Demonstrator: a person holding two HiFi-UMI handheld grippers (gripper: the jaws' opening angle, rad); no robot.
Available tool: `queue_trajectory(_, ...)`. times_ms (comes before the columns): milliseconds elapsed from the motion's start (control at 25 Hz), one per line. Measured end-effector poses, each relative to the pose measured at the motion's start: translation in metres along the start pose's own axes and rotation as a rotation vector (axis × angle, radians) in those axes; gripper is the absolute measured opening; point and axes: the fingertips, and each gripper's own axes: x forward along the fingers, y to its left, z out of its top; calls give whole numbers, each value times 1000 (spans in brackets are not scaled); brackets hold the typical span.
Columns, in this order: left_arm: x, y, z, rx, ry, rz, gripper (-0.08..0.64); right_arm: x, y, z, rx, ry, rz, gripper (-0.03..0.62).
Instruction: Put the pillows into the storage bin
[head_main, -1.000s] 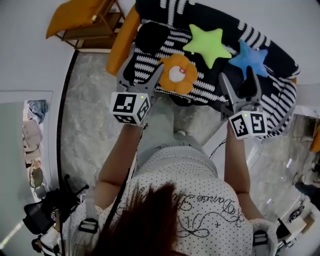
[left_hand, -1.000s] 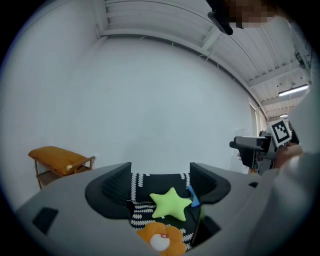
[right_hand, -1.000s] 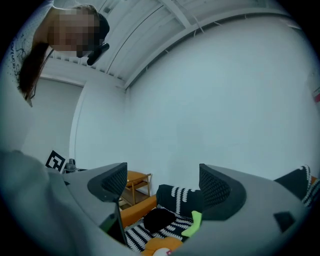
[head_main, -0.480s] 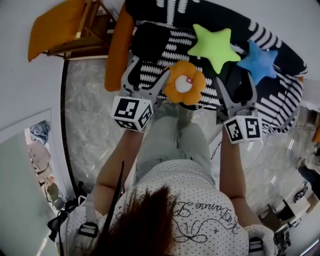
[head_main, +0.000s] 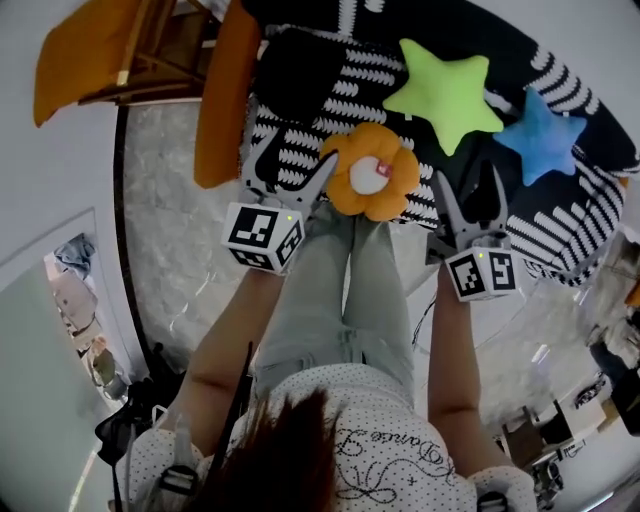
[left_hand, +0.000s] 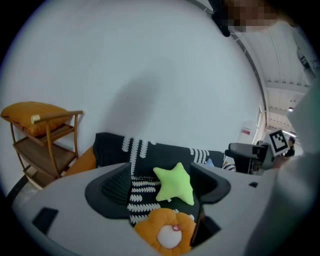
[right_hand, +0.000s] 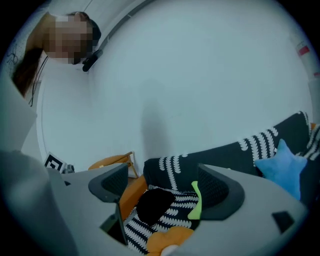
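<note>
Three pillows lie on a black-and-white striped sofa (head_main: 560, 215): an orange flower pillow (head_main: 371, 183) at the front edge, a green star pillow (head_main: 449, 93) behind it, and a blue star pillow (head_main: 546, 137) to the right. A black pillow (head_main: 293, 75) sits at the sofa's left. My left gripper (head_main: 288, 170) hovers open just left of the flower pillow (left_hand: 164, 235). The green star (left_hand: 174, 184) shows between its jaws. My right gripper (head_main: 468, 188) is open too, over the sofa's front edge right of the flower. Both hold nothing. No storage bin is in view.
An orange cushion (head_main: 220, 95) leans at the sofa's left end. A wooden rack (head_main: 150, 55) with an orange cushion (head_main: 75, 50) on top stands further left by the wall. Marble floor (head_main: 170, 250) lies below, and the person's legs (head_main: 345, 300) stand close to the sofa.
The view has shifted and both grippers have come slightly closer to the sofa's front edge, flanking the orange flower pillow. Both stayed open; no pillow moved.
</note>
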Motion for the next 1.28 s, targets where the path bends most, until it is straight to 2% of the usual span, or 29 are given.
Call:
queue_trajectory(160, 46, 13, -61, -99, 75, 16, 351, 27, -39, -58, 55, 70, -3, 426)
queue_trajectory(240, 64, 18, -94, -122, 115, 30, 351, 37, -55, -96, 79, 132, 2, 426)
queue_trajectory(480, 120, 39, -190, -111, 213, 54, 351, 63, -113, -209, 119, 270, -19, 427)
queue_trajectory(640, 145, 42, -263, -95, 310, 44, 348, 66, -144, -274, 158, 320, -56, 422)
queue_trajectory(760, 157, 46, -304, -83, 364, 42, 348, 67, -159, -313, 188, 347, -71, 420)
queue_trajectory(960, 171, 61, -335, -79, 415, 56, 348, 74, -175, -350, 164, 393, -60, 417)
queue_trajectory(1280, 168, 65, -339, -43, 420, 36, 348, 80, -172, -405, 130, 508, -48, 396)
